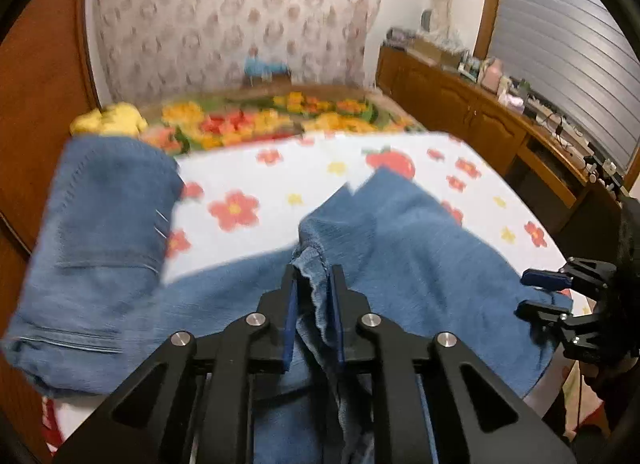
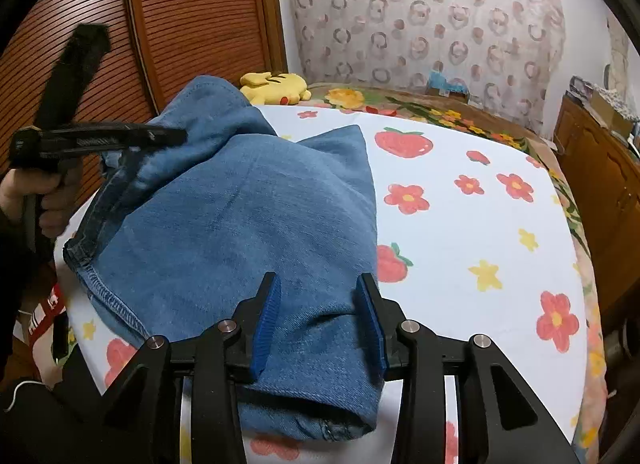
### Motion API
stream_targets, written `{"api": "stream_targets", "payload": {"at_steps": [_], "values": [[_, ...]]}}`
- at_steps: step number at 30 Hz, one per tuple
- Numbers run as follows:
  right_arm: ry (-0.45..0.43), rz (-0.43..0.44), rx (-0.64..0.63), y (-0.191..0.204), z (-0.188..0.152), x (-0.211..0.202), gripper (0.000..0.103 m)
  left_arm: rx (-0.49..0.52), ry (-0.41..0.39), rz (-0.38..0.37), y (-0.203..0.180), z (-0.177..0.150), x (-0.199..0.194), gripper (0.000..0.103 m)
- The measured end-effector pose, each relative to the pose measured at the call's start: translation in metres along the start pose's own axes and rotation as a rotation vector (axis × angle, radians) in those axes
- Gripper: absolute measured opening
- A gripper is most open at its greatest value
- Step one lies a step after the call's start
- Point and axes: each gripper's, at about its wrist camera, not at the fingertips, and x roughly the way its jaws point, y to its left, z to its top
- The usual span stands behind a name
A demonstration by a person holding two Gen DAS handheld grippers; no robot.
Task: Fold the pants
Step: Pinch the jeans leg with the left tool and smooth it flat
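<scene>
Blue denim pants [image 1: 400,232] lie partly folded on a white flowered sheet [image 1: 280,168]. My left gripper [image 1: 313,278] is shut on a bunched hem of the pants and holds it lifted; it also shows in the right wrist view [image 2: 168,136] at the left, raised over the cloth. My right gripper [image 2: 318,284] is open, its blue pads either side of the folded pants [image 2: 240,216] without pinching them. It shows in the left wrist view [image 1: 528,296] at the right edge of the cloth, jaws apart.
A yellow plush toy [image 2: 276,86] lies at the bed's far left by a wooden slatted door [image 2: 192,4]. A floral blanket [image 1: 260,120] covers the far end. A wooden cabinet [image 1: 480,112] with clutter runs along the right side.
</scene>
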Motion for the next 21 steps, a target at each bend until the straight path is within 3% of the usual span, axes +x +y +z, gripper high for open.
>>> {"api": "stream_targets", "payload": {"at_steps": [6, 13, 16, 17, 20, 21], "values": [[-0.008, 0.013, 0.014, 0.006, 0.004, -0.001, 0.042, -0.053, -0.108, 0.087, 0.038, 0.013, -0.064, 0.014], [-0.008, 0.043, 0.013, 0.003, -0.008, -0.011, 0.044, -0.055, -0.008, 0.172, 0.066, 0.008, -0.046, 0.018], [-0.006, 0.048, 0.016, -0.009, -0.027, -0.024, 0.044, -0.047, -0.008, 0.156, 0.062, -0.001, -0.044, 0.033], [-0.005, 0.048, 0.017, -0.011, -0.027, -0.024, 0.044, -0.046, -0.015, 0.155, 0.059, -0.004, -0.046, 0.046], [-0.006, 0.040, 0.019, -0.015, -0.029, -0.026, 0.044, -0.045, -0.026, 0.152, 0.051, -0.013, -0.049, 0.057], [-0.009, 0.038, 0.021, -0.015, -0.030, -0.028, 0.044, -0.047, -0.027, 0.154, 0.048, -0.016, -0.050, 0.068]]}}
